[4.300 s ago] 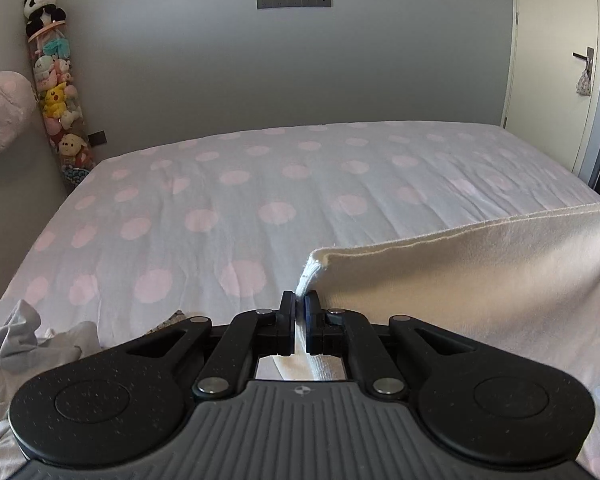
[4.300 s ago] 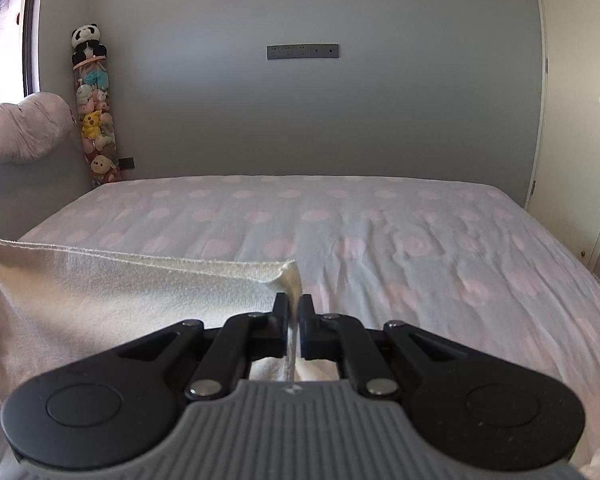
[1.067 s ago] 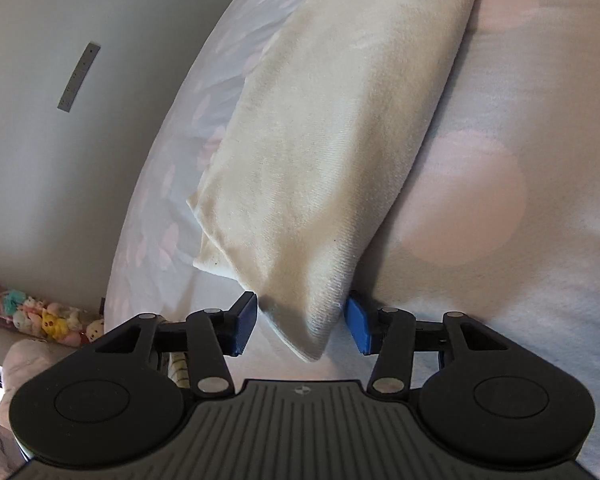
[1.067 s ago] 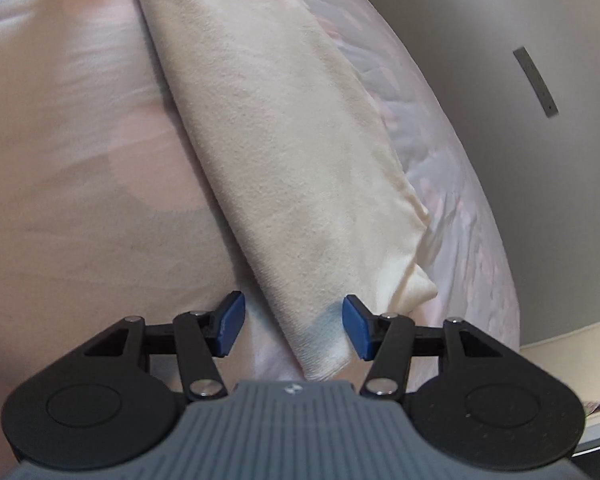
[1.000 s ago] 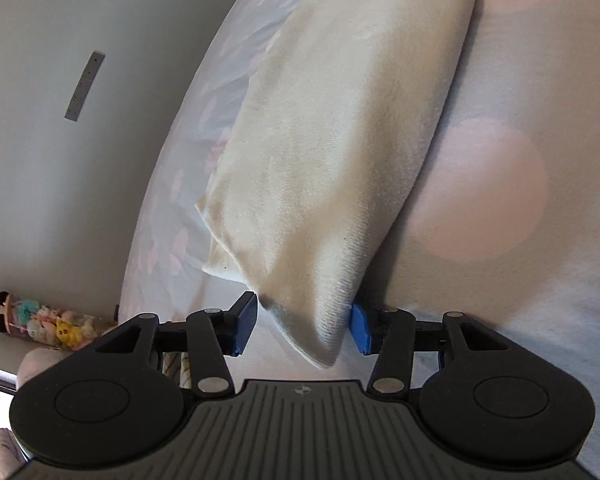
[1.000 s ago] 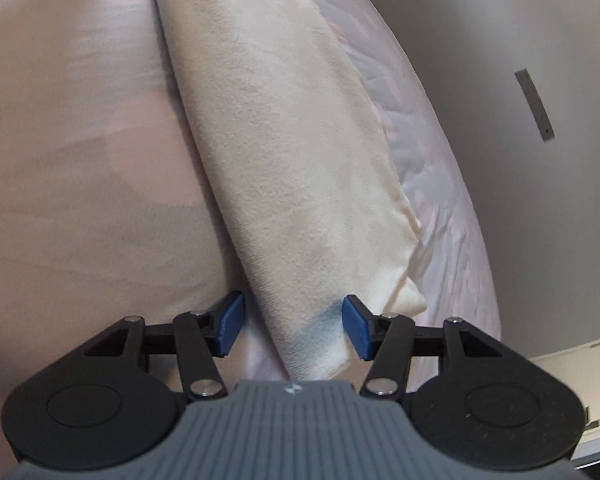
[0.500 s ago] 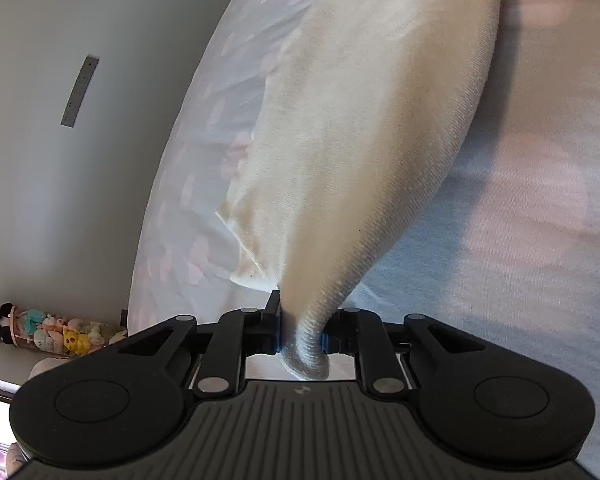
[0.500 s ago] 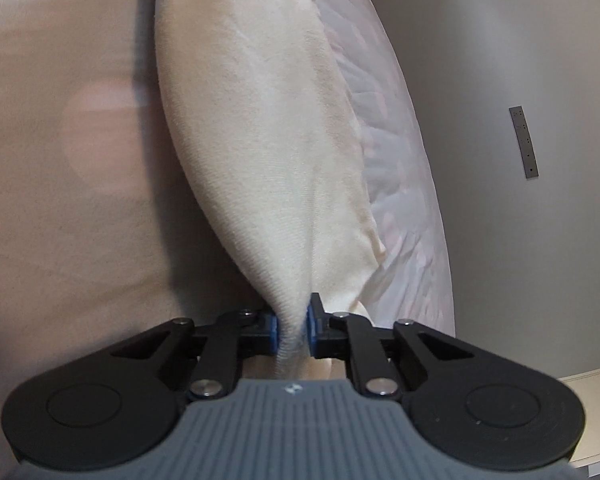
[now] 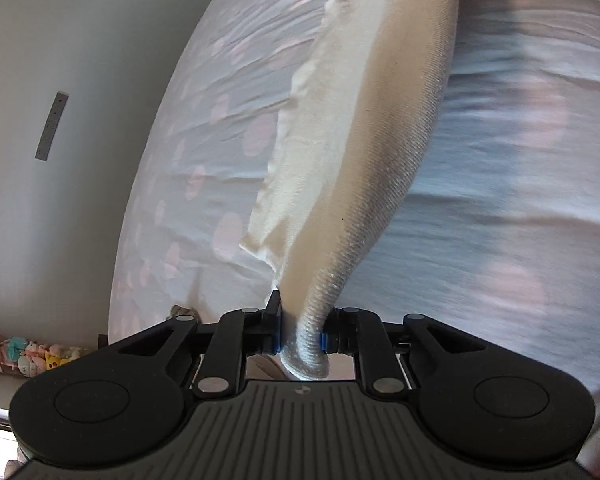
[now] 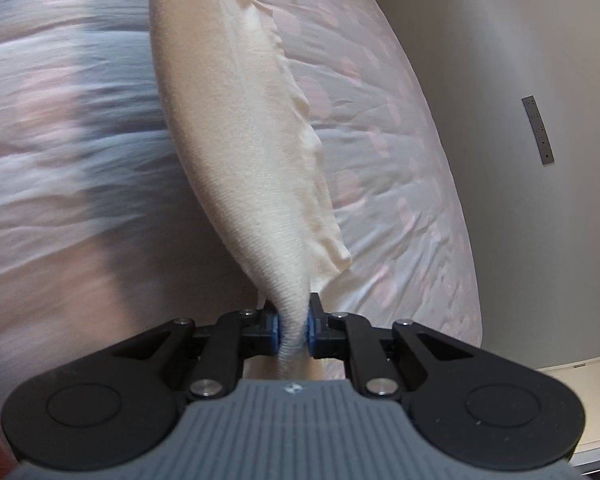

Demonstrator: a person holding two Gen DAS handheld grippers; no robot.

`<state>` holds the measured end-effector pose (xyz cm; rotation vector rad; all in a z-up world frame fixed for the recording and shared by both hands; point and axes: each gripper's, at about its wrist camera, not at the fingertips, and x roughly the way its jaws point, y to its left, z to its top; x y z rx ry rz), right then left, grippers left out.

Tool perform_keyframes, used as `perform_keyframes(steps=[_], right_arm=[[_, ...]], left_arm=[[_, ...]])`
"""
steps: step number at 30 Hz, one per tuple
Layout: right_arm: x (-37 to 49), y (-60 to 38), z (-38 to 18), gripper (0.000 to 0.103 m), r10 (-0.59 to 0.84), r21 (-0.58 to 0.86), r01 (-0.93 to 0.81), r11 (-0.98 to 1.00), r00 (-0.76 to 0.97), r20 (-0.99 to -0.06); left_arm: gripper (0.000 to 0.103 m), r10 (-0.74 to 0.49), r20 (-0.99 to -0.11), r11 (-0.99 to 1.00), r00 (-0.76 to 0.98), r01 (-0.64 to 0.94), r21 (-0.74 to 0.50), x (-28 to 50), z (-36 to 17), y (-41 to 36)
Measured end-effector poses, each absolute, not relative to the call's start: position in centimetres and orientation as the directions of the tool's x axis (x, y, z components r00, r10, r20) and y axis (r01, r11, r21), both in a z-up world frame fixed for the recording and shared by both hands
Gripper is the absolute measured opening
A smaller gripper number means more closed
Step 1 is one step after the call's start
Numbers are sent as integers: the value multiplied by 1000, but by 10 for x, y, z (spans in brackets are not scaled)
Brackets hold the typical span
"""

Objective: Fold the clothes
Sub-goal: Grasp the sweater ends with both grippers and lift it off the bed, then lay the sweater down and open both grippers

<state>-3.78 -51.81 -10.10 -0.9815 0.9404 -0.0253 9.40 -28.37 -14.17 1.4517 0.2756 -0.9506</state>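
- We have the left gripper (image 9: pixel 300 334) clamped on one bunched end of the cream cloth (image 9: pixel 364 152), its jaws having just closed on it; the fabric between the blue pads is a thick, rounded wad, not a flat edge.
- Our right gripper (image 10: pixel 292 330) is pinched the same way on the other end of the cloth (image 10: pixel 240 140), its jaws also just closed on it, so the piece hangs stretched between both hands above the spotted bedspread (image 9: pixel 520 184).
- The wad could creep out of either grip if we pull the ends apart too hard, since we judge the hold to be on a roll of layers.
- A loose corner (image 9: pixel 260 246) dangles free on the left side and another (image 10: pixel 336 256) on the right; these could tuck under and spoil the fold when we lay the cloth down.
- If one hand leads, we risk a skewed, twisted lay.
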Motion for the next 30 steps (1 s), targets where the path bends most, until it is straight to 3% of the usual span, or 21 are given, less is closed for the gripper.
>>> perform_keyframes(steps=[7,18,30], right_arm=[[-94,-483,-118,14,-386,-638,-414,650,543,-746],[-91,-474,-131,16,-370,-535,-405,741,419,-830],[-105,-484,-101,26,-317,-449,-360,818,370,-873]], left_arm=[[14,-307,-772,-204,557,754,625,53,-161,-264],[15,-207,-836,-183,508,819,543,41,-173,-254],[16,-171,-895,-55,412,903,426,53,-135,-225]])
